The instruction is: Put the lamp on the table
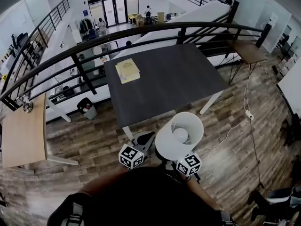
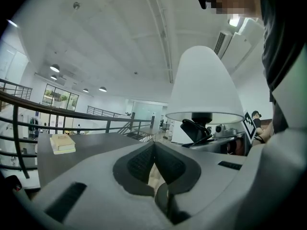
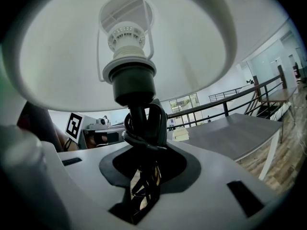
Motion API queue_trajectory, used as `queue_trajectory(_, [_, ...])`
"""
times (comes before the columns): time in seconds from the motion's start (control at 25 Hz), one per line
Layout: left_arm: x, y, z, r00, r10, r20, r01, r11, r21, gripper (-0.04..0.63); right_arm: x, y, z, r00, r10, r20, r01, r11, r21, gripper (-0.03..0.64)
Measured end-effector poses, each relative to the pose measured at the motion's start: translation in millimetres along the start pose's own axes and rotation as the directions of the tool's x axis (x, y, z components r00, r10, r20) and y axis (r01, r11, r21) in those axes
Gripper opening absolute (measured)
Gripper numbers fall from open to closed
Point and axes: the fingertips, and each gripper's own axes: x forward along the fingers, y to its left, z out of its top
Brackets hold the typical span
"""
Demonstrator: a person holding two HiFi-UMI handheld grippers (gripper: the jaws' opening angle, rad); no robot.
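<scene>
A white-shaded lamp (image 1: 178, 134) is held upright just off the near edge of the dark grey table (image 1: 169, 79). My right gripper (image 3: 144, 162) is shut on the lamp's black stem (image 3: 143, 121), which has its cord coiled around it. Above the jaws rise the socket and the inside of the shade (image 3: 57, 56). My left gripper (image 1: 144, 139) hangs beside the lamp on its left, shut with nothing between its pads (image 2: 144, 162). In the left gripper view the lamp (image 2: 204, 85) stands to the right.
A yellowish stack of pads (image 1: 127, 70) lies on the table's far left corner. A black railing (image 1: 141, 32) runs behind the table. A wooden desk (image 1: 23, 131) stands at left, a small wooden table (image 1: 247, 51) at right. A white cable and plug (image 1: 248, 114) lie on the floor.
</scene>
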Motion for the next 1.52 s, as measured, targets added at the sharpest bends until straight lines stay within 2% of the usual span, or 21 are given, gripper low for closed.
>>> queue_trajectory(0.2, [62, -21, 0, 1.000, -0.025, -0.008, 0.025, 1.000, -0.001, 0.009, -18, -54, 12, 1.000, 0.000, -0.005, 0.000, 1.000, -0.010, 0.100])
queue_trajectory(0.36, [93, -28, -4, 0.999, -0.044, -0.030, 0.044, 0.999, -0.005, 0.009, -28, -88, 8, 1.000, -0.022, -0.014, 0.022, 0.999, 0.035, 0.100])
queue_trajectory(0.52, [110, -33, -7, 0.998, -0.052, -0.047, 0.051, 0.999, -0.014, 0.009, -40, -104, 3, 0.999, -0.041, -0.014, 0.042, 0.997, 0.065, 0.100])
queue_trajectory(1.08, [186, -70, -10, 0.972, -0.216, -0.097, 0.217, 0.976, -0.001, 0.009, -77, -161, 12, 0.985, -0.172, 0.018, 0.170, 0.980, 0.100, 0.100])
queue_trajectory(1.52, [220, -53, -10, 0.958, -0.267, -0.106, 0.266, 0.964, -0.025, 0.009, -63, -194, 18, 0.973, -0.229, 0.014, 0.226, 0.967, 0.119, 0.100])
